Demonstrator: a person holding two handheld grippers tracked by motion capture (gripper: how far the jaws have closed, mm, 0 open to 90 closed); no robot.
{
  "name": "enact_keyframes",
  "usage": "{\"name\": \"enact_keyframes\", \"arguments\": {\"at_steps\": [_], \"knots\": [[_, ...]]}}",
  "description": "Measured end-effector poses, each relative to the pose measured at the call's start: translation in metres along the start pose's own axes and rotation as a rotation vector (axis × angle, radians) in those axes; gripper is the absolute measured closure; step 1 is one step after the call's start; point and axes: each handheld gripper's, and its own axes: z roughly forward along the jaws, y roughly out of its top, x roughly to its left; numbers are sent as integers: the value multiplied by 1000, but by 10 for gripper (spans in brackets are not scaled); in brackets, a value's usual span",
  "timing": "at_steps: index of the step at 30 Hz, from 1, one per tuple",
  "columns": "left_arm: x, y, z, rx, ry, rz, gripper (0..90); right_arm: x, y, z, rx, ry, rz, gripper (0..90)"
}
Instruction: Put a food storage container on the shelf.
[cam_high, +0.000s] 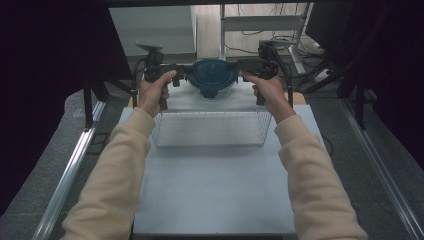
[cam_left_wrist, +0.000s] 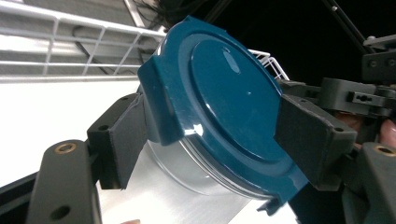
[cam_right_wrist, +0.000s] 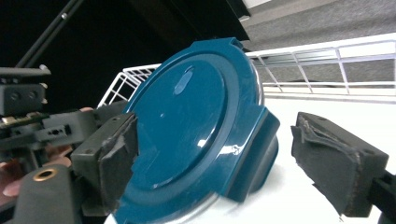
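Observation:
A round clear container with a dark teal lid (cam_high: 215, 75) rests on the white table (cam_high: 215, 190), just beyond a wire basket. My left gripper (cam_high: 186, 75) is at its left side and my right gripper (cam_high: 243, 74) at its right. In the left gripper view the lid (cam_left_wrist: 224, 93) lies between my left gripper's (cam_left_wrist: 217, 137) jaws, one pad beside the latch flap (cam_left_wrist: 161, 107), the other over the lid's top. In the right gripper view the lid (cam_right_wrist: 187, 130) sits between my right gripper's (cam_right_wrist: 224, 158) jaws, and a clear gap separates its latch flap (cam_right_wrist: 257, 154) from the right pad (cam_right_wrist: 336, 163).
A shallow white wire basket (cam_high: 210, 129) stands on the table between the person and the container. Both sleeved forearms reach over its ends. Black frame posts and cables stand behind the table, and metal rails run along both sides.

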Motion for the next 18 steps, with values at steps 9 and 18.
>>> {"name": "enact_keyframes", "arguments": {"at_steps": [9,18], "knots": [[-14,-13,-19,-5,-3,63,236,11,-13,-30,-14,18,-97,140],[-31,-51,-45,-19,-31,160,245,9,-48,-61,-21,20,-241,153]]}}
